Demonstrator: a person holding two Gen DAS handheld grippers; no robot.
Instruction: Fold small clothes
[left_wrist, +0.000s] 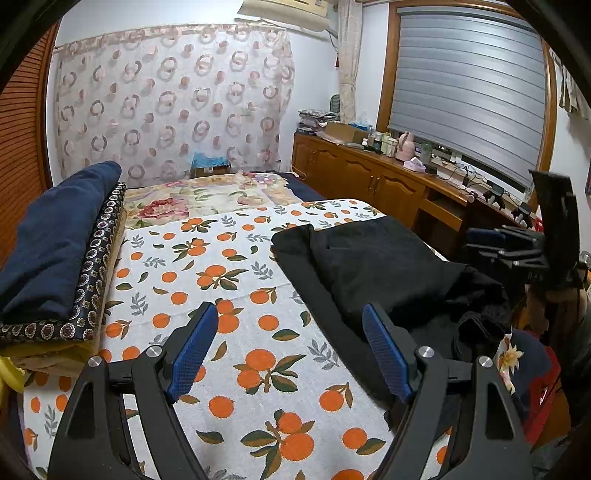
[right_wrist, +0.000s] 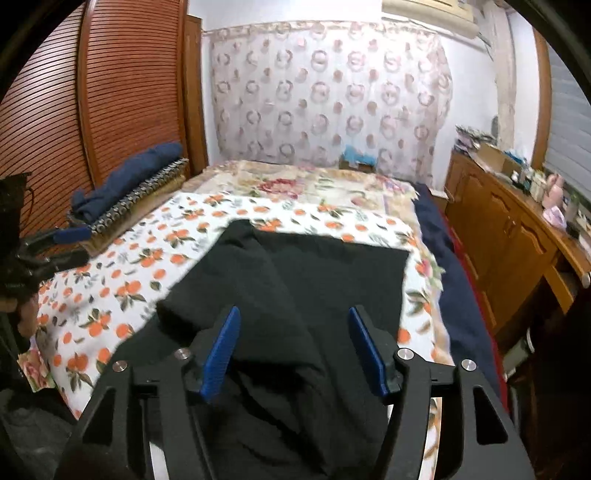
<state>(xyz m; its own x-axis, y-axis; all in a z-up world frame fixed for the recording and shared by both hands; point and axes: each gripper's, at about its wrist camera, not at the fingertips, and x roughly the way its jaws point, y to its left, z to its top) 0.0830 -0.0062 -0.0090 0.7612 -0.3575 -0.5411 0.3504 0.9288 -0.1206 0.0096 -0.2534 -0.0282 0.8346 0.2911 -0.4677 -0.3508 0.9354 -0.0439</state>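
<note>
Bedroom with a bed and wooden furniture

A ring-patterned sheer curtain (left_wrist: 173, 99) covers the white back wall; grey window blind (left_wrist: 469, 92) hangs above a cluttered long wooden cabinet (left_wrist: 369, 181).

Left gripper (left_wrist: 290, 350) and right gripper (right_wrist: 293, 350), black angular linkage arms, silver round screws, ribbed blue jaws

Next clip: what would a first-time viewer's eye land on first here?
Probably the black garment, a dark, rumpled mass on the bright orange-print sheet, lying under the right tool, whose jaws stand open above it. Next, the left tool, open over bare sheet beside the garment, and the stack of folded bedding topped in navy at the bed's left edge.
</note>
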